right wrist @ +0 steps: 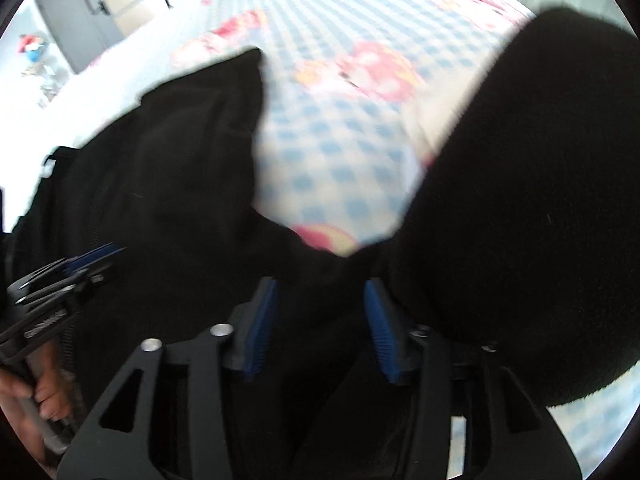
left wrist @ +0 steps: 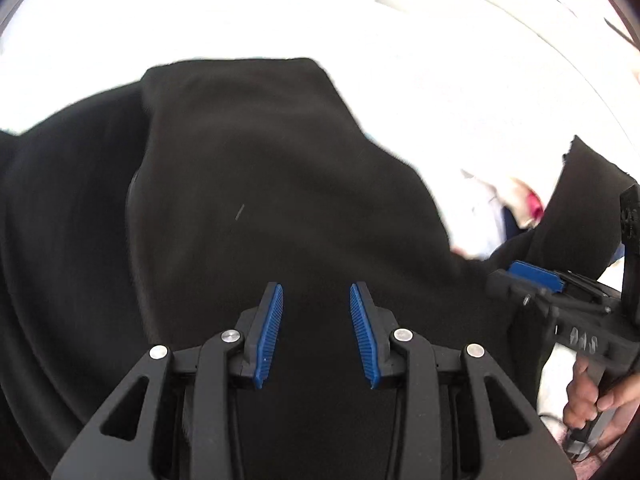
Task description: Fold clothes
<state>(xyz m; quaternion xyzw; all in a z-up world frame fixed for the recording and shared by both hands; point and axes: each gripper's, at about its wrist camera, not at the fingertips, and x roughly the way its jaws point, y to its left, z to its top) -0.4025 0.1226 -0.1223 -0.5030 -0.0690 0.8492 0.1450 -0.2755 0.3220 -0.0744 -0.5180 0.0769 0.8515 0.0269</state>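
Observation:
A black garment lies bunched on the bed, with a folded flap on top. My left gripper hovers over its near part, blue pads apart with their ribbed faces bare, so it is open. My right gripper also stands open; black cloth fills the gap between the pads and drapes over its right finger, close to the lens. Another part of the garment spreads out to the left. Each gripper shows in the other's view: the right gripper beside a raised cloth edge, the left gripper at the left edge.
The bed cover is checked blue and white with pink flowers; it looks washed out white in the left wrist view. A grey door and small clutter sit beyond the bed. Hands grip the handles.

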